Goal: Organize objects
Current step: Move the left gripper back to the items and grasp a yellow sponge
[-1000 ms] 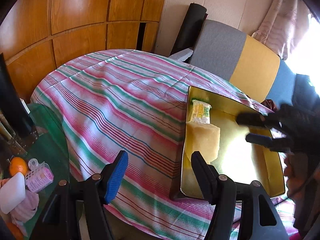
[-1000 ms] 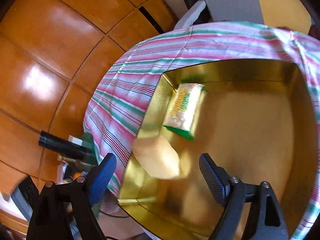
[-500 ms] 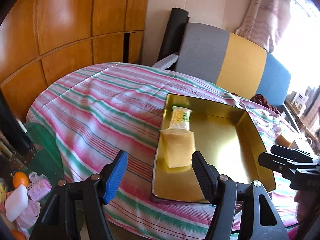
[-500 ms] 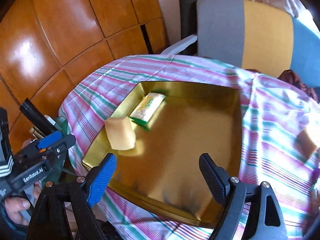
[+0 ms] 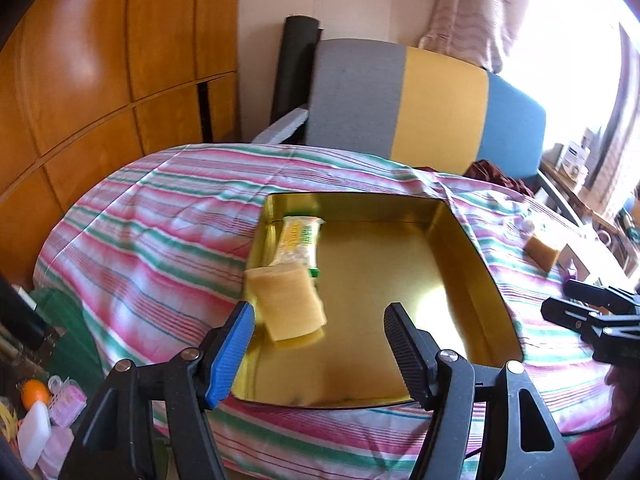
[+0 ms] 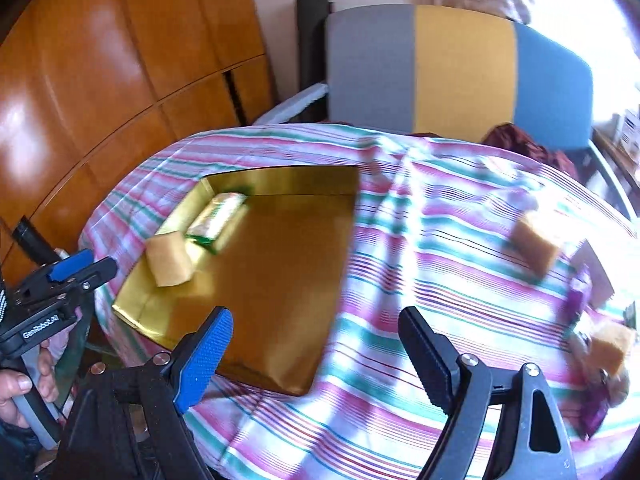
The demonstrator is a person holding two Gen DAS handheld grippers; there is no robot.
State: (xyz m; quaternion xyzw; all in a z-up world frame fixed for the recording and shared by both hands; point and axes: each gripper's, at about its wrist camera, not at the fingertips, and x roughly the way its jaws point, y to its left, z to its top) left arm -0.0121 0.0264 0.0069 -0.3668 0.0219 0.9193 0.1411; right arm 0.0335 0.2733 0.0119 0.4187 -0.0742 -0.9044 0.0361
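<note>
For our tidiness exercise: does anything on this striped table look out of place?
Yes. One tan sponge block lies loose on the striped cloth, outside the gold metal tray, which already holds a matching block and a green-and-white packet.

Left tool (image 5: 316, 328) and right tool (image 6: 316, 344): jaws apart, empty.

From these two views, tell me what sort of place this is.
Probably a lived-in room at home: a table under a striped tablecloth, wooden cabinet panelling, a three-colour upholstered seat and a curtained window.
</note>
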